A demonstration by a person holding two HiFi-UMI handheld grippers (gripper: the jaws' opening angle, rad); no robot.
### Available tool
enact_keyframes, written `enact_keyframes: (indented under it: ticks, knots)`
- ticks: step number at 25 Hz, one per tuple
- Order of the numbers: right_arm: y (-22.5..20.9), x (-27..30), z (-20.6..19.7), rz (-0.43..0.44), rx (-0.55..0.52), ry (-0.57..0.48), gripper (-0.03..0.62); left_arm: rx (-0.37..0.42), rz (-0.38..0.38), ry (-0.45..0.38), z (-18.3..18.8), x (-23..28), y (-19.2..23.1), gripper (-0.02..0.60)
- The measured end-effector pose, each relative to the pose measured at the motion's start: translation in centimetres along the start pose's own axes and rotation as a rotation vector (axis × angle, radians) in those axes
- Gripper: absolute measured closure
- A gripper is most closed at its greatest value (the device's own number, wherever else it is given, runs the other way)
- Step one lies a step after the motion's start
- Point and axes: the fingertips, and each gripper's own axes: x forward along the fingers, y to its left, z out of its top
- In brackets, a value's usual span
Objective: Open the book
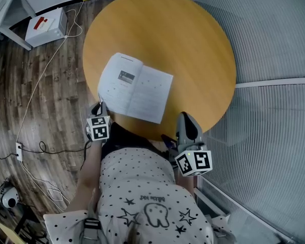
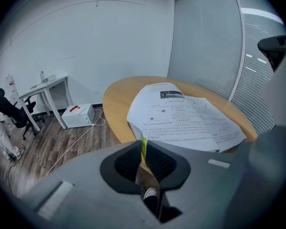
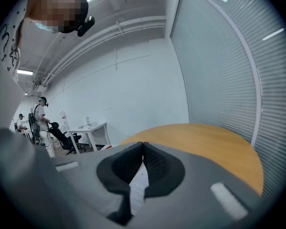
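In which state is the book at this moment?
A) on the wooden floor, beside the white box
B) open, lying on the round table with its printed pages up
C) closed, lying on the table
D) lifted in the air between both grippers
B: the head view shows the book spread open, two printed pages facing up, resting on the round wooden table.

Book [image 1: 134,88] on the table [image 1: 193,39], toward its near-left edge; box [image 1: 46,27] on floor [image 1: 10,80] beyond, left.
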Motion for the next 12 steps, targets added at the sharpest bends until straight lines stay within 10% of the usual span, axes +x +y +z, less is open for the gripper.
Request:
enact_keyframes:
  ticks: [12]
  knots:
    - [0.4,0.8,-0.6,0.009,0.009,-0.004,0.591,-0.018,-0.022,0.015,-1.3,0.9,-0.1,0.54]
